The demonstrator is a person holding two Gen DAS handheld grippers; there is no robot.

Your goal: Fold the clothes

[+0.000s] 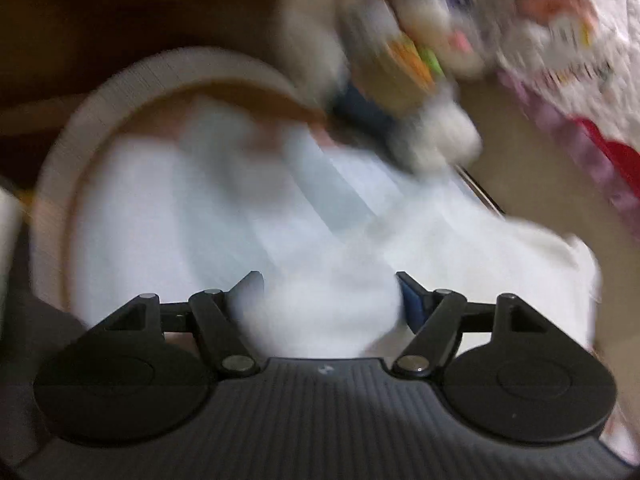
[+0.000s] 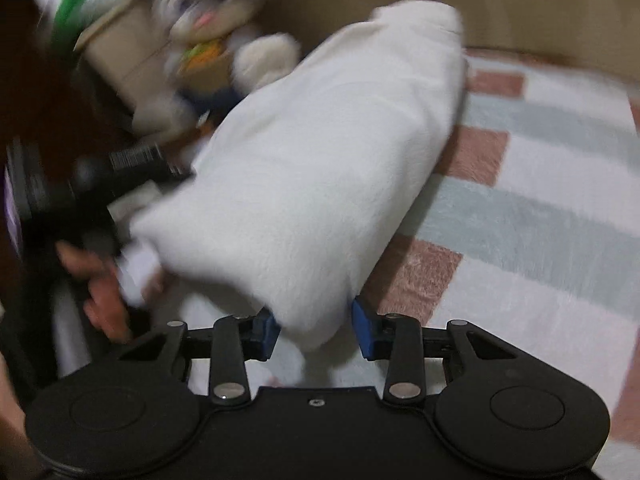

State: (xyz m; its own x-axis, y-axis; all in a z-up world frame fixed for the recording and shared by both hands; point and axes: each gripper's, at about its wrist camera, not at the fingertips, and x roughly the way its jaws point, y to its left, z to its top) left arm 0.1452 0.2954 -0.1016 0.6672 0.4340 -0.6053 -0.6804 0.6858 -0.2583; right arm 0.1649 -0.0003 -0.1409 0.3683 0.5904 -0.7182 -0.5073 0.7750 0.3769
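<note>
A white fleecy garment [image 2: 320, 152] hangs lifted over a checked pink, grey and white blanket [image 2: 520, 184]. My right gripper [image 2: 314, 330] has its blue pads closed against the garment's near end, which bulges between them. In the left wrist view the same white garment [image 1: 460, 248] fills the gap of my left gripper [image 1: 328, 288]. That picture is badly blurred, so I cannot see whether those pads press on the cloth. The right wrist view shows a hand [image 2: 104, 300] on the black handle of the left tool [image 2: 80, 184], beside the garment's left corner.
A plush toy [image 2: 264, 56] and a cardboard box [image 2: 132, 52] sit at the far left of the blanket. A patterned quilt with red and purple [image 1: 580, 80] lies at the right. A pale curved rim [image 1: 160, 68] borders the blanket in the left wrist view.
</note>
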